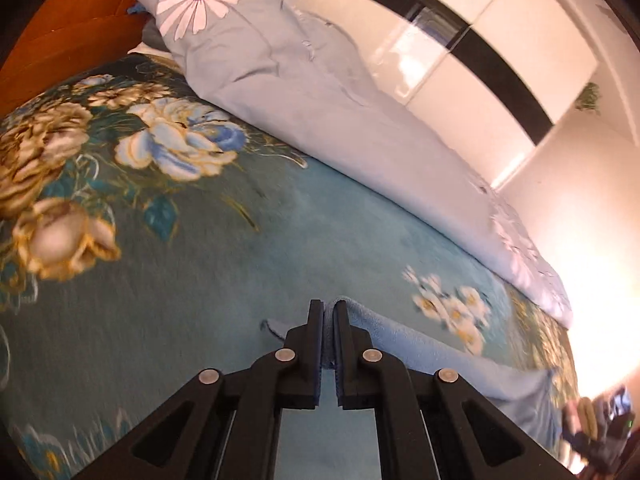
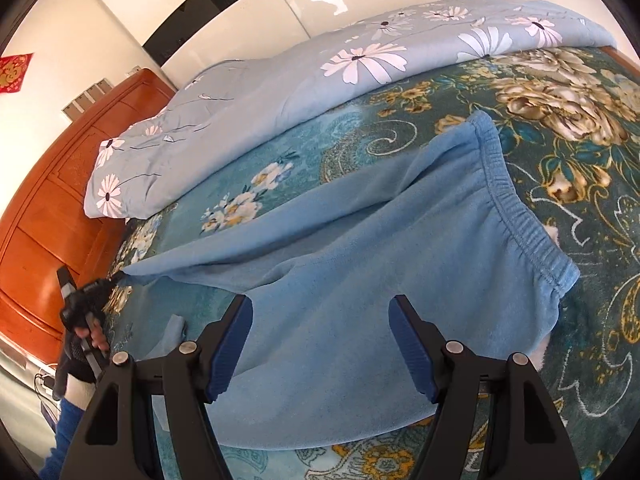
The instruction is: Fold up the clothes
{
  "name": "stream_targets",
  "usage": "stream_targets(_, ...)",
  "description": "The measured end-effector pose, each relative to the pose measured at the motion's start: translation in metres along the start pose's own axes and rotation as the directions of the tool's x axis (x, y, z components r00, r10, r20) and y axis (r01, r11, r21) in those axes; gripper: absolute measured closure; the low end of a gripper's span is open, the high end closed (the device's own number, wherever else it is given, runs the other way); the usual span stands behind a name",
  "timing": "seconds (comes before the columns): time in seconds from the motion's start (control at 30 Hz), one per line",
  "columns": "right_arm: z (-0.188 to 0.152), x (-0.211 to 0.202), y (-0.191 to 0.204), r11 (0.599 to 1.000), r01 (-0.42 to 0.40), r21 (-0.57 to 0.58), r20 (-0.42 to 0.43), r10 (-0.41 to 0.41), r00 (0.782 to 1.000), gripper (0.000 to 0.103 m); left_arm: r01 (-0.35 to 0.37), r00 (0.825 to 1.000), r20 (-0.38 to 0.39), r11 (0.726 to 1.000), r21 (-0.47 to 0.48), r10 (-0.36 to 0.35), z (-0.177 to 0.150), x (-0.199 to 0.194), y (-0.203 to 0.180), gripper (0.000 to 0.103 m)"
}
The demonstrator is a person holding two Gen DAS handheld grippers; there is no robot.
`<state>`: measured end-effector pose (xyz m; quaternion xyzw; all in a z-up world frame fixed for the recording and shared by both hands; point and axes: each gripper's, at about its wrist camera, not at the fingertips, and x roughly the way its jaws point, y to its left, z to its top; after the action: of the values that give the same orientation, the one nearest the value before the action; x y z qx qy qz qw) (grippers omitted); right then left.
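Note:
Light blue fleece trousers (image 2: pixel 360 272) lie spread on the floral teal bed cover (image 2: pixel 580 184), elastic waistband (image 2: pixel 516 208) to the right, legs stretching left. My right gripper (image 2: pixel 321 312) is open and hovers over the seat of the trousers. My left gripper (image 1: pixel 328 312) is shut on the end of a trouser leg (image 1: pixel 440 364); it also shows in the right wrist view (image 2: pixel 116 276), pulling the leg end at the bed's left edge. A second leg end (image 2: pixel 172 332) lies near my right gripper's left finger.
A folded pale blue duvet with daisies (image 2: pixel 280 88) lies along the far side of the bed. An orange wooden headboard (image 2: pixel 52 208) stands at the left. White wardrobe doors (image 1: pixel 460 52) rise behind the bed.

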<state>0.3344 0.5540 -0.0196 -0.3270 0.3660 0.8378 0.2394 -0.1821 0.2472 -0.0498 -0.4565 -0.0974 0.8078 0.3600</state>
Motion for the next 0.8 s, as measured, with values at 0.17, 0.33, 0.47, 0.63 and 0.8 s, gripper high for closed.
stream_targets(0.17, 0.000, 0.006, -0.003, 1.000, 0.023, 0.022, -0.011, -0.022, 1.000, 0.031, -0.062, 0.998, -0.034, 0.997, -0.052, 0.060, 0.021, 0.035, -0.012, 0.094)
stream_targets(0.33, -0.004, 0.006, -0.006, 0.998, 0.060, 0.006, -0.020, -0.060, 0.998, 0.031, -0.031, 0.998, -0.059, 0.988, -0.154, 0.022, 0.023, 0.057, -0.002, 0.083)
stream_targets(0.47, -0.010, -0.001, -0.014, 0.997, 0.077, 0.015, -0.006, -0.076, 0.997, 0.031, -0.033, 0.994, -0.106, 0.994, -0.105, 0.022, -0.002, 0.040, -0.007, 0.076)
stream_targets(0.63, -0.026, -0.011, -0.029, 0.996, 0.029, 0.084, 0.008, -0.030, 1.000, 0.031, 0.085, 0.962, -0.254, 0.995, -0.057, -0.097, -0.070, 0.004, -0.024, 0.057)
stream_targets(0.8, -0.045, -0.027, -0.040, 0.991, -0.033, 0.133, 0.016, 0.031, 0.999, 0.031, 0.118, 0.894, -0.420, 0.985, -0.123, -0.159, -0.156, -0.015, -0.025, 0.057)
